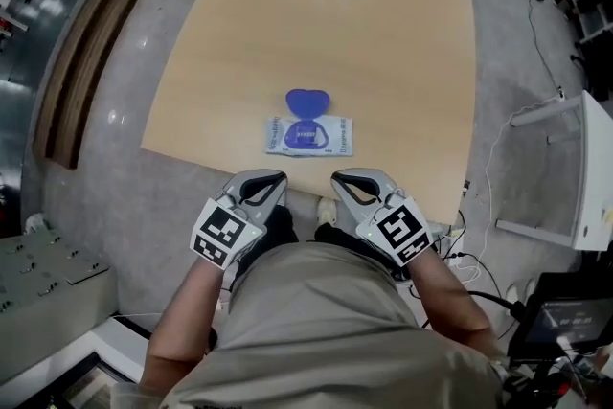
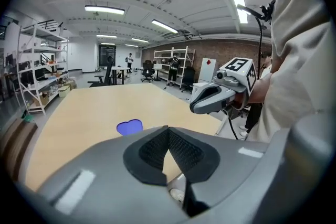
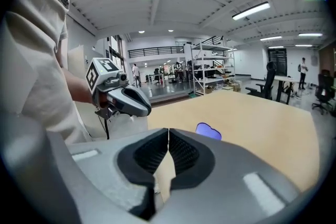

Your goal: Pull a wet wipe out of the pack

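In the head view, the wet wipe pack lies flat on the light wooden table, close to its near edge, with its blue lid flipped open and lying on the tabletop just beyond it. The left gripper and right gripper are held side by side at the person's waist, just short of the table's near edge. Both point toward the pack but are apart from it. In the left gripper view, the left gripper is clenched, its ribbed black pads meeting at the tips with nothing caught between them. Past them the blue lid shows on the table, while the pack itself is hidden behind the gripper's body, and the right gripper hangs to the right. In the right gripper view, the right gripper is likewise pressed closed and empty. The blue lid peeks over its body on the table, and the left gripper is off to the left.
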`<state>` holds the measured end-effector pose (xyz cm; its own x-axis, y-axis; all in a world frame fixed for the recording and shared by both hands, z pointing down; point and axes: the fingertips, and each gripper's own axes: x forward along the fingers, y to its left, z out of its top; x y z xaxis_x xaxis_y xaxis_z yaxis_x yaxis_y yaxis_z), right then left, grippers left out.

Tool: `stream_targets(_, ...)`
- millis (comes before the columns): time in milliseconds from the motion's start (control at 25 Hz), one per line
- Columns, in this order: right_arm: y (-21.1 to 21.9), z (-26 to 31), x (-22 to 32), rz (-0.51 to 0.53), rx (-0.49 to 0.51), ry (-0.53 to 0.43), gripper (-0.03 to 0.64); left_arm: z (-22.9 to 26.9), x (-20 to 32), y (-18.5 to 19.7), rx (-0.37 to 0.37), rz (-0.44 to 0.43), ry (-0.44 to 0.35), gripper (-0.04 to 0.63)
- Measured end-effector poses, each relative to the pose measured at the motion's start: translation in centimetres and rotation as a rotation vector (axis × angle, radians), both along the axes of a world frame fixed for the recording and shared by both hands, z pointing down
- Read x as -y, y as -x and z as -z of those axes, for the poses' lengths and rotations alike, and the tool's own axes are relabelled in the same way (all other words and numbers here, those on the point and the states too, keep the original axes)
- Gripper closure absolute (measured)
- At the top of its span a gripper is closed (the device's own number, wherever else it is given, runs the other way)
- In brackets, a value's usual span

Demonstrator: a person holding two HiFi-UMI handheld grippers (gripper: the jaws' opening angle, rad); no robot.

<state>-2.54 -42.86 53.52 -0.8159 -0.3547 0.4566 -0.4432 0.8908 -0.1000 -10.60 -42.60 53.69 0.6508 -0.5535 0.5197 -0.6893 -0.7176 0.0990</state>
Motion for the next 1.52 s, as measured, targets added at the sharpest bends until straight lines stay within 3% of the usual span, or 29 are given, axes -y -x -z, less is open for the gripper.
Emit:
stream_targets(240, 0.5, -5.8, 2.3, -0.058, -0.109, 0.068, 0.603, -6.6, 2.8, 1.7, 0.025, -0.032, 0.127, 0.591)
stream_targets(640, 1.4, -13.2, 6.4, -0.1, -0.271, 0.157, 0.571, -14.8, 6.2, 3.3, 0.129, -0.108, 0.279, 0.59)
stream_targets(960, 3.8, -16.7, 8.6, -0.067, -0.354, 0.197, 0.563, -18.7, 6.9, 4.4, 0.136, -0.167, 0.329, 0.589)
stream_targets(1520, 5.3, -18.5, 9.0, -0.012, -0.444, 0.226, 0.589, -19.5, 7.1, 4.3, 0.099, -0.216, 0.338, 0.589)
